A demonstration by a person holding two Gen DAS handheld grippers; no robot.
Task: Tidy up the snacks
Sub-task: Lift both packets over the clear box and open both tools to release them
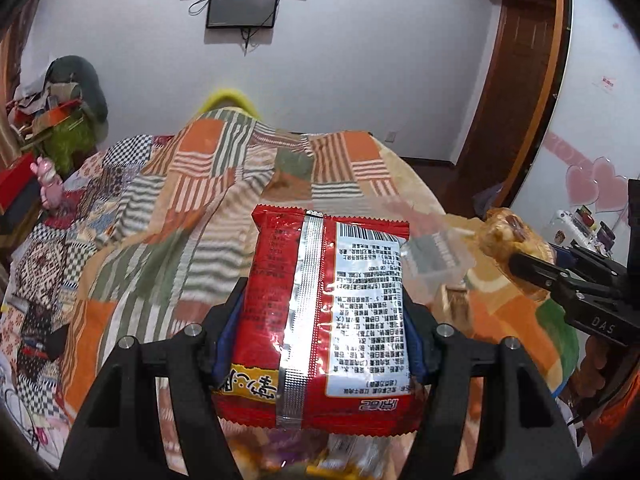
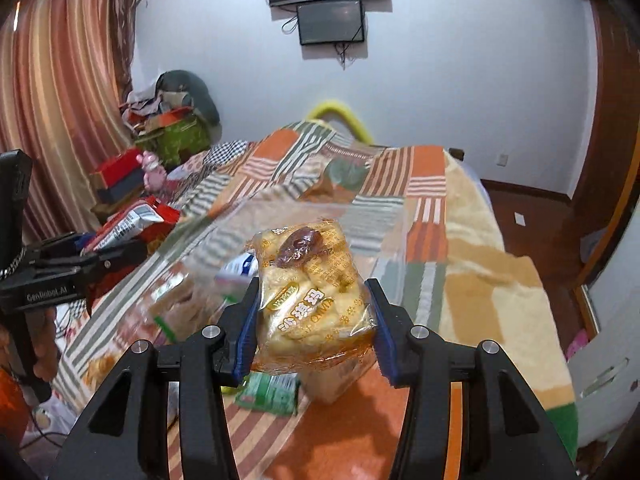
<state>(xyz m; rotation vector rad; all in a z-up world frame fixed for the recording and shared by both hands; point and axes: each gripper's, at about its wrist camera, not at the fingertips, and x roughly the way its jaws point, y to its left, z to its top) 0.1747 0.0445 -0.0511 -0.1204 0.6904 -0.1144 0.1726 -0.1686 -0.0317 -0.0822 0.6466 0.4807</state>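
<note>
My left gripper [image 1: 326, 312] is shut on a red noodle packet [image 1: 328, 320], back side up, held above the bed. It also shows at the left of the right wrist view [image 2: 128, 224]. My right gripper [image 2: 312, 312] is shut on a yellow wrapped pastry snack [image 2: 312, 280] with a brown date on top. The pastry [image 1: 508, 236] and right gripper appear at the right of the left wrist view. A clear plastic box [image 1: 440, 256] sits on the bed beyond both grippers; it also shows blurred in the right wrist view [image 2: 320, 216]. Several loose snacks [image 2: 268, 394] lie below.
A patchwork blanket [image 1: 180, 208] covers the bed. Boxes and a pink toy [image 1: 48, 184] are piled at the left. A wooden door [image 1: 516, 80] and floor lie to the right. Screens [image 2: 330, 20] hang on the far wall.
</note>
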